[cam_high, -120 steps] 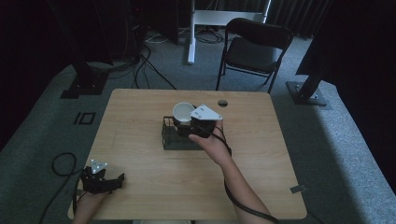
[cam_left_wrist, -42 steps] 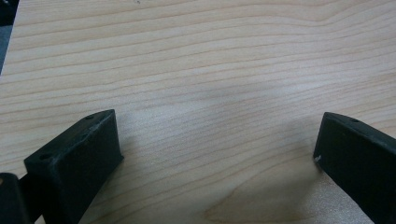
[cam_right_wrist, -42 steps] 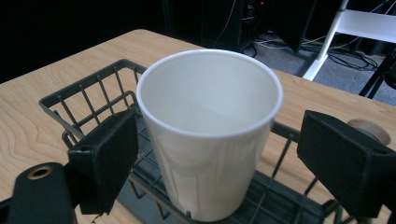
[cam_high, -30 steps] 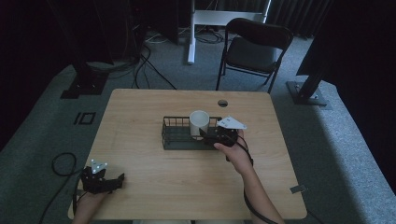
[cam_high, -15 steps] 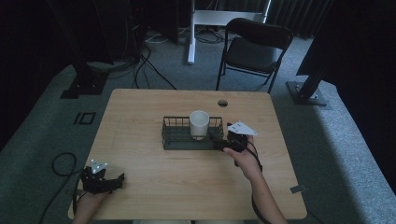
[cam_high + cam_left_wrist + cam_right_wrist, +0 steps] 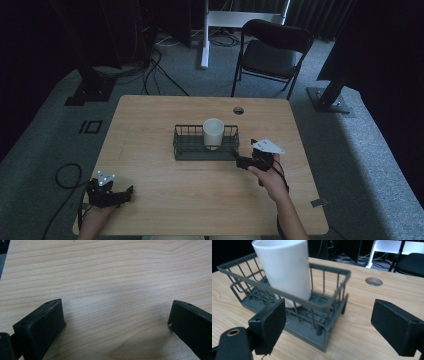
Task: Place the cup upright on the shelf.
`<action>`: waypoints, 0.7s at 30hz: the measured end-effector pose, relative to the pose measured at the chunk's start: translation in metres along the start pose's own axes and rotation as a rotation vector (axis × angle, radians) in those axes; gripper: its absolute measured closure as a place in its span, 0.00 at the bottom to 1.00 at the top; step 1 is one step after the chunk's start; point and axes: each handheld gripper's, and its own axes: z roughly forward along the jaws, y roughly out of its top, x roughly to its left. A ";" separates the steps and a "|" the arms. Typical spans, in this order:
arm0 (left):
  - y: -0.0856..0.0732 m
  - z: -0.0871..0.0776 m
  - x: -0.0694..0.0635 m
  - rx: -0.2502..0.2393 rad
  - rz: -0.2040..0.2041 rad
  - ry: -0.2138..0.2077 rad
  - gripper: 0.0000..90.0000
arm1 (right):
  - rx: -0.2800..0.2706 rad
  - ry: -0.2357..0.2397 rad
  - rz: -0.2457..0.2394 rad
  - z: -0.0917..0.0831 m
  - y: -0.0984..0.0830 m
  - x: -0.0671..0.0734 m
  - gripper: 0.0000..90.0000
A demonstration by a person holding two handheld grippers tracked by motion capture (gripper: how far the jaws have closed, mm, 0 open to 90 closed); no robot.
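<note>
The right hand-held gripper (image 6: 243,161) sits low over the bench (image 6: 200,195) just off the right end of the wire basket (image 6: 186,148), its jaws spread wide with nothing between them, pointing left toward the basket; the grey three-cornered plate on its top shows pale in the high view. Four seconds ago this gripper was over the basket with the cup at its jaws; a second ago it was at the basket's right end, and since then it has drawn back to the right and toward the person, clear of the wire. In the right gripper view the basket's near corner (image 6: 329,322) lies ahead of the open jaws, apart from them. The white cup (image 6: 213,132) now stands upright inside the basket, in its right half, released; seen close, it (image 6: 284,267) rises well above the rim. The left hand-held gripper (image 6: 127,190) rests at the bench's near left corner, in the same place as in all the earlier frames, its jaws wide apart over bare wood grain (image 6: 112,285) and holding nothing. Beyond the basket a round cable hole (image 6: 238,110) is set in the bench top, and a dark folding chair (image 6: 272,50) stands on the carpet behind. No brand, label or writing can be read on anything.
</note>
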 end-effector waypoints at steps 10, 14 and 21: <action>0.000 0.000 0.000 0.000 0.000 0.000 0.01 | 0.018 -0.034 0.038 -0.012 -0.026 -0.017 0.14; 0.000 0.000 0.000 -0.001 0.000 0.000 0.01 | 0.031 -0.059 0.039 -0.017 -0.035 -0.023 0.14; 0.000 0.000 0.000 0.000 0.002 0.000 0.01 | 0.048 -0.103 0.065 -0.024 -0.048 -0.034 0.14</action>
